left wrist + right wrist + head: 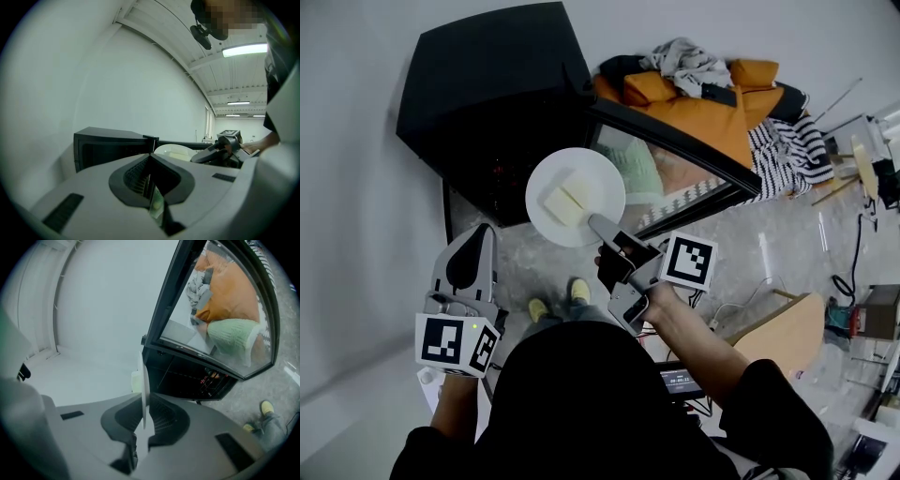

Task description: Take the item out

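A white plate carrying two pale yellow blocks hangs in front of the open black microwave, outside its dark cavity. My right gripper is shut on the plate's near rim. In the right gripper view the plate stands edge-on between the jaws, with a block on its left face. The glass door swings out to the right. My left gripper hovers at lower left, apart from the plate, its jaws together with nothing in them. From the left gripper view, the plate and right gripper show beside the microwave.
A pile of orange cushions and clothes and a striped cloth lie behind the door. A wooden seat and cables are at right. The person's yellow shoes stand on the marbled floor below the plate. A white wall runs along the left.
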Demonstrator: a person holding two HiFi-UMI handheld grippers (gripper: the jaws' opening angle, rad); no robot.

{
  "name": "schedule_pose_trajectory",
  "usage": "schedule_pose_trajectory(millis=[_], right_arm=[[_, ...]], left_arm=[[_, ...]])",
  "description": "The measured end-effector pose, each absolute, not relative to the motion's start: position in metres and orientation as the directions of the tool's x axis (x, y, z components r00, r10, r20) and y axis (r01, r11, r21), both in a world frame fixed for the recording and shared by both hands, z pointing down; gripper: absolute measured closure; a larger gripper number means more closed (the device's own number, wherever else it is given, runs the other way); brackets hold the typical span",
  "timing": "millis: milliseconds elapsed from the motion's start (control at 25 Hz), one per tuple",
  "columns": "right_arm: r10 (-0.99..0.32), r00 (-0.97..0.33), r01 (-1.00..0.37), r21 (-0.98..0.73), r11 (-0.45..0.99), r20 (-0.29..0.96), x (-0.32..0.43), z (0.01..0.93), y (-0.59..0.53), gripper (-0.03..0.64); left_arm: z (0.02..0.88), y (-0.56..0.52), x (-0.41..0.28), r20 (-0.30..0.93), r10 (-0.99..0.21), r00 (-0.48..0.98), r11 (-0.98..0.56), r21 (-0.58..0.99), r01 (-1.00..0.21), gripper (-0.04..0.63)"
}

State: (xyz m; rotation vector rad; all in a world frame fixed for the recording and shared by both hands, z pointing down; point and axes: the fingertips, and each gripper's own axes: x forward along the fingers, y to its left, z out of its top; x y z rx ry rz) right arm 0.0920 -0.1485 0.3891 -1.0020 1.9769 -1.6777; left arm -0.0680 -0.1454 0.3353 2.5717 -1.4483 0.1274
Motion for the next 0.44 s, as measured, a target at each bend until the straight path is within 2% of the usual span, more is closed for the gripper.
schedule_pose_trajectory(millis=[440], right_arm=[[-0.709,-0.688,-0.274,-0.96,0.061,0.151,0.0878,0.3817,-0.1512,0.586]], left_arm=[[0.3291,-0.1461,-0.0666,0.174,-0.827,0.534,-0.524,0.105,-0.845,0.588]])
